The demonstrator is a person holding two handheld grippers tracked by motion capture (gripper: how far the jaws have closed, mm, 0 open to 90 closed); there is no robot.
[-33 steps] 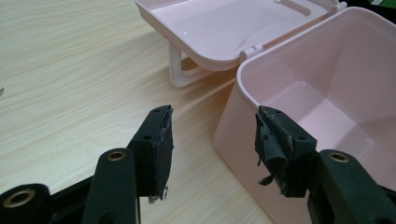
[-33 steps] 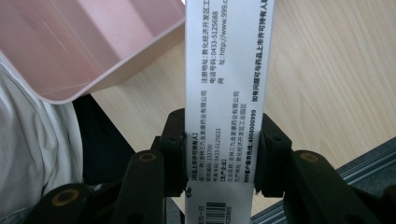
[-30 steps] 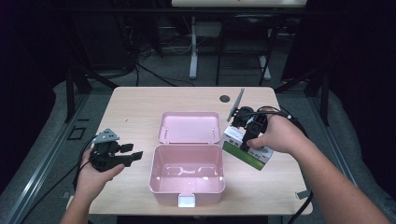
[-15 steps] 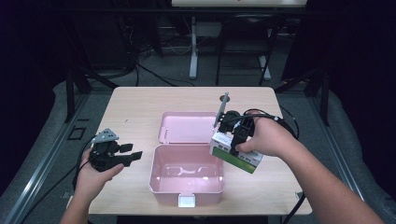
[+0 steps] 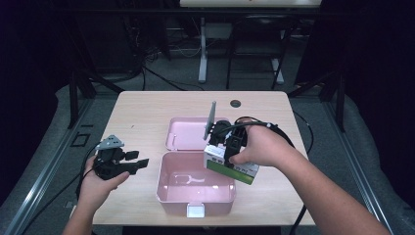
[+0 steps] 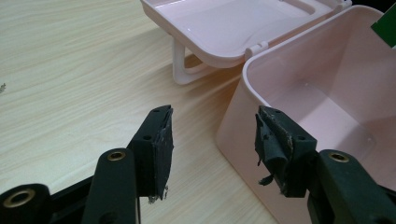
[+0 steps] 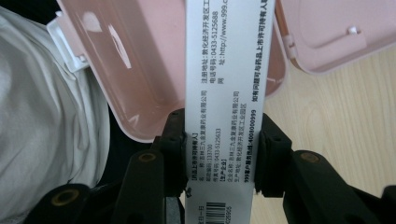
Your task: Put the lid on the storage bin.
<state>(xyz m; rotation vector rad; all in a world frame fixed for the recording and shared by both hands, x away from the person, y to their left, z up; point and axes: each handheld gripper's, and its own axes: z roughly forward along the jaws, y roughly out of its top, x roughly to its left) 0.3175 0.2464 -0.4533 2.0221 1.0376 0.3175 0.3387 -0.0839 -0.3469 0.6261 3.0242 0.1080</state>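
Right tool (image 5: 226, 147) is clamped across the narrow sides of a white-and-green medicine carton (image 5: 231, 165), holding it in the air over the right rim of the open pink box (image 5: 195, 185) on the worktop (image 5: 142, 110). In the right gripper view the carton (image 7: 225, 84) runs straight out from between the 2 pads, printed face up, with the pink box below it.

Handling-wise, I'd guess this carton is light and a bit crushable: thin card, probably blister packs inside, so squeeze too hard and the walls cave. The printed finish looks smooth, so it could slide if the grip is loose. Gripping across the narrow sides near 1 end, like here, seems sensible, since the edges are the stiffest bit. The long overhang might make it droop or twist, though.

Left tool (image 5: 128, 163) is open with nothing in it, sitting just beside the box's left wall (image 6: 243, 126), ready to steady it maybe.
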